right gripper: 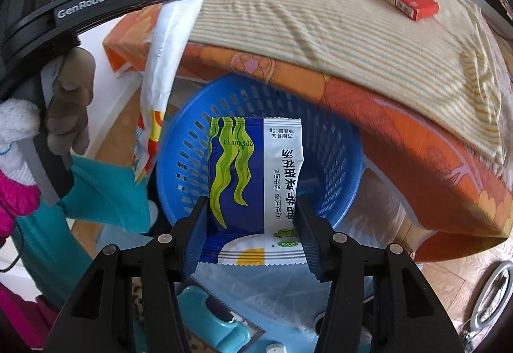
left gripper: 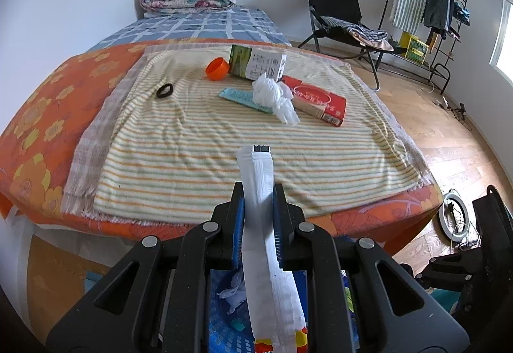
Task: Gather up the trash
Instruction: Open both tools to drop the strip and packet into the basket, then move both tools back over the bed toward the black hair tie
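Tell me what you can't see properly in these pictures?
- Blue basket, right wrist view: its bottom is hidden behind the blue seaweed packet held in the right claw.
- White wrapper, left wrist view: its lower end is cut off by the picture's edge.
- Red box: its print is too small to read.

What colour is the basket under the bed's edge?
Blue, with rows of slots in its wall; the right wrist view shows it best.

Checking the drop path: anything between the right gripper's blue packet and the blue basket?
Nothing visible. The blue packet, clamped in the right gripper, hangs directly over the blue basket's open mouth; the bed edge overhangs only its far rim.
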Demonstrator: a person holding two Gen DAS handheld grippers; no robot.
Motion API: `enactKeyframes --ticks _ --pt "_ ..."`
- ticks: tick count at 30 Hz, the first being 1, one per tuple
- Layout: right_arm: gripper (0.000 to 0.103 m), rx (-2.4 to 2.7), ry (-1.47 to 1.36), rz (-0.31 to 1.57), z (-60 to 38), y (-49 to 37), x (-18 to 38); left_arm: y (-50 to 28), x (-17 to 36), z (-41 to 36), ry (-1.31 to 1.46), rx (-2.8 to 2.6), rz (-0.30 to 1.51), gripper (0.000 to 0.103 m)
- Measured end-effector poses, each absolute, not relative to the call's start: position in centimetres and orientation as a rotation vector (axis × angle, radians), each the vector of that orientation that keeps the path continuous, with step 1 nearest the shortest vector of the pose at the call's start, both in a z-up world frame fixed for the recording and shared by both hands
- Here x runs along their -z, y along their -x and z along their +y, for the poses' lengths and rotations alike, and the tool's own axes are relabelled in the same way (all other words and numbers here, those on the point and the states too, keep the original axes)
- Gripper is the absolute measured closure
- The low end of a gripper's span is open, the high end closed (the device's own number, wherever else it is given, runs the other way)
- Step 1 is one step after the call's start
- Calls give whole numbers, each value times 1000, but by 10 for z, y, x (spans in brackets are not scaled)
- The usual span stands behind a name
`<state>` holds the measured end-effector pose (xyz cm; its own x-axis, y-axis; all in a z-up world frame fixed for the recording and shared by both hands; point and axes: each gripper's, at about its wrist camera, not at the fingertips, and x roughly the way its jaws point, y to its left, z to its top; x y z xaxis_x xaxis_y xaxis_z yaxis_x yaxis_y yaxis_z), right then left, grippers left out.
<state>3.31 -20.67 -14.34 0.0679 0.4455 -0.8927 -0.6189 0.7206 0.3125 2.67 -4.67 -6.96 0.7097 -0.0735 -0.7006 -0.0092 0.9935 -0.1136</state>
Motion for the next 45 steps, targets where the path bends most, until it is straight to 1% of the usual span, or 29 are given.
enactKeyframes --ticks 9,12,13,16,17,26,28,32,36,38,39,45 --pt "51 -796 184 1293 -199 -31 153 -24 88 -48 118 31 822 89" --pt "51 -792 177 1303 -199 -33 156 -23 95 -51 111 33 842 82" --pt "51 -794 174 1307 -200 -35 156 -23 96 -51 113 34 847 78" --pt "51 -791 180 1308 -199 -36 158 -22 101 -52 112 30 857 59" --pt "50 -791 182 1308 -199 -36 159 -22 102 -52 111 29 858 58" --pt "48 -759 192 1326 -196 -40 165 -23 110 -52 115 19 888 57" --pt "45 -748 184 1329 -198 -42 165 -23 110 -51 114 16 890 56" --pt "44 -732 166 1323 -201 -44 163 -24 109 -50 115 10 886 47" --pt "44 -721 155 1314 -204 -47 163 -24 109 -50 117 9 885 46" --pt "44 -717 151 1310 -204 -47 162 -24 108 -49 117 5 882 38" --pt "44 -714 151 1306 -205 -47 161 -24 108 -49 118 2 880 36" --pt "44 -703 151 1285 -205 -48 156 -26 107 -46 125 -8 887 34"
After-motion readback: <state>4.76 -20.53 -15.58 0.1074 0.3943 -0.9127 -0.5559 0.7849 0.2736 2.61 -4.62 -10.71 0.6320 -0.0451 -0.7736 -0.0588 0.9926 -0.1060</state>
